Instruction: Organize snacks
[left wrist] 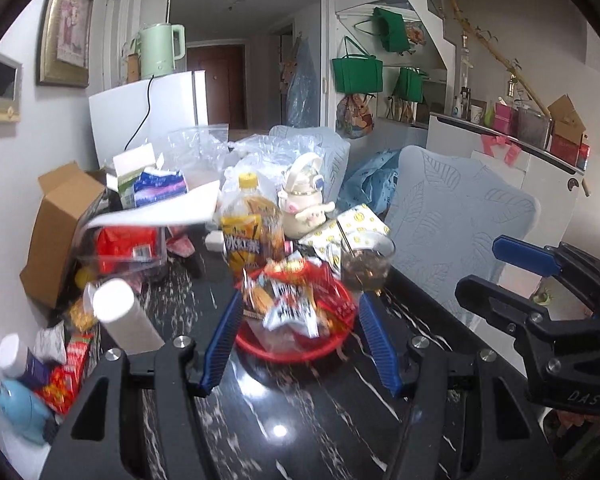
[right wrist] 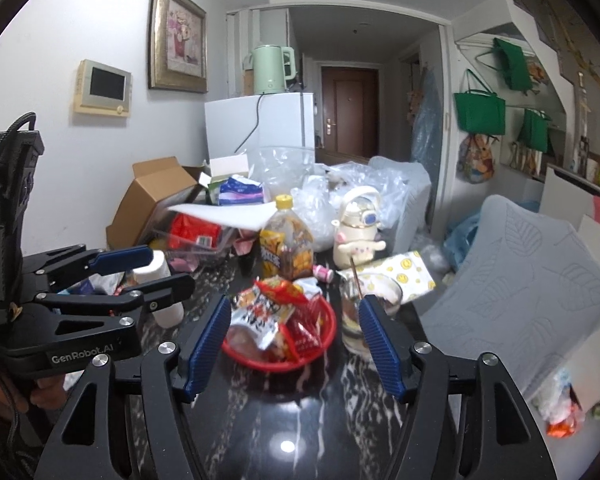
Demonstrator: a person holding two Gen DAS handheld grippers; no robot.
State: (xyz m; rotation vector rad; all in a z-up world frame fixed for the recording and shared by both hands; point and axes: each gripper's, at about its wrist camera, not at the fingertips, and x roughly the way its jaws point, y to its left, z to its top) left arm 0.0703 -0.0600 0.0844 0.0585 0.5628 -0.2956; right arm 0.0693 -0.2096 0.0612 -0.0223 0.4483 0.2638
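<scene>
A red basket (left wrist: 300, 354) (right wrist: 329, 322) piled with snack packets (left wrist: 292, 304) (right wrist: 268, 312) stands on the black marble table (left wrist: 300, 420) (right wrist: 288, 412). My left gripper (left wrist: 300, 320) hangs open just short of it, nothing between its blue pads. In the right wrist view the left gripper (right wrist: 168, 268) shows at the left, jaws apart and empty. My right gripper (right wrist: 294, 320) is also open in front of the basket; it appears empty at the right edge of the left wrist view (left wrist: 480, 268). More red snack packs (left wrist: 68, 372) lie at the table's left edge.
Behind the basket stand an iced-tea bottle (left wrist: 252, 236) (right wrist: 286, 248), a glass cup (left wrist: 368, 264) (right wrist: 376, 292), a white cartoon flask (left wrist: 304, 200) and a smiley-print pack (right wrist: 408, 268). A white bottle (left wrist: 124, 316), a clear tub (left wrist: 128, 244) and a cardboard box (left wrist: 60, 228) sit left. A pale blue chair (right wrist: 520, 280) is right.
</scene>
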